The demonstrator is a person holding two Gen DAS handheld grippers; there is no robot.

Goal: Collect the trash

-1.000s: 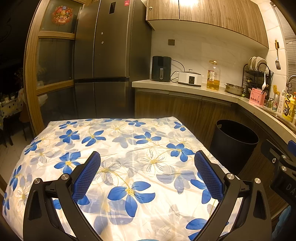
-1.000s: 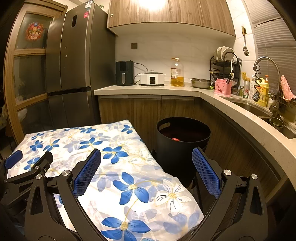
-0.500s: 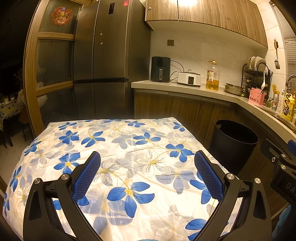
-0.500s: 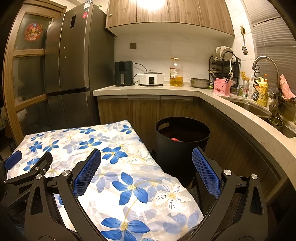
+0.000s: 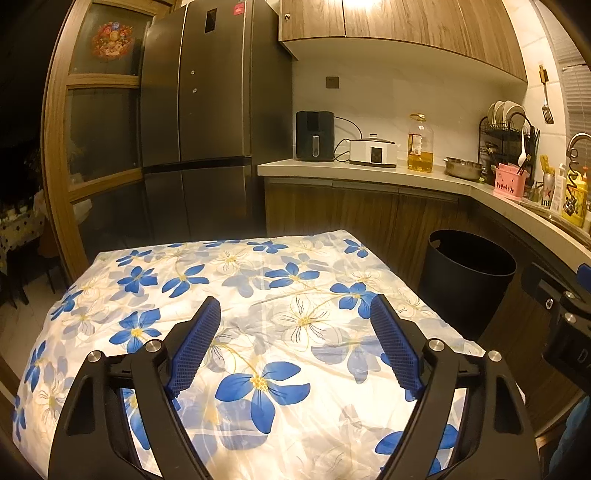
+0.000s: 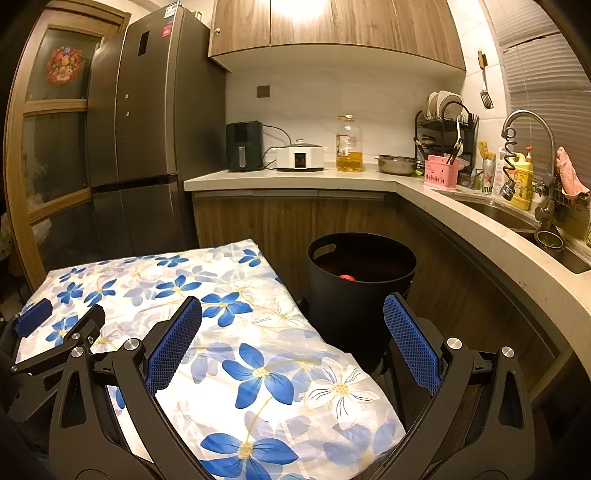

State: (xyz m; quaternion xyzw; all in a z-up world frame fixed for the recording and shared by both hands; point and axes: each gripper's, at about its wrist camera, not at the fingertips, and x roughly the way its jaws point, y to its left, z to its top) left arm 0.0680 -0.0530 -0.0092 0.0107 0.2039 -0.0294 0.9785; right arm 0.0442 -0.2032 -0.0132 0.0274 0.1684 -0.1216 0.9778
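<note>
Round black plastic trash bin (image 6: 360,291) stands beyond the flower-printed cloth (image 6: 236,332), nearer the empty, spread right gripper (image 6: 293,345); left gripper (image 5: 295,343) jaws are closing on nothing.

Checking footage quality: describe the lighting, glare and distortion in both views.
Left wrist view: warm, dim light; glare blows out the wooden cabinet; fisheye bends the fridge; dark vignette corners. Right wrist view: the same hotspot on the cabinet; countertop curves strongly; black bin interior is murky; floral cloth stays sharp.
</note>
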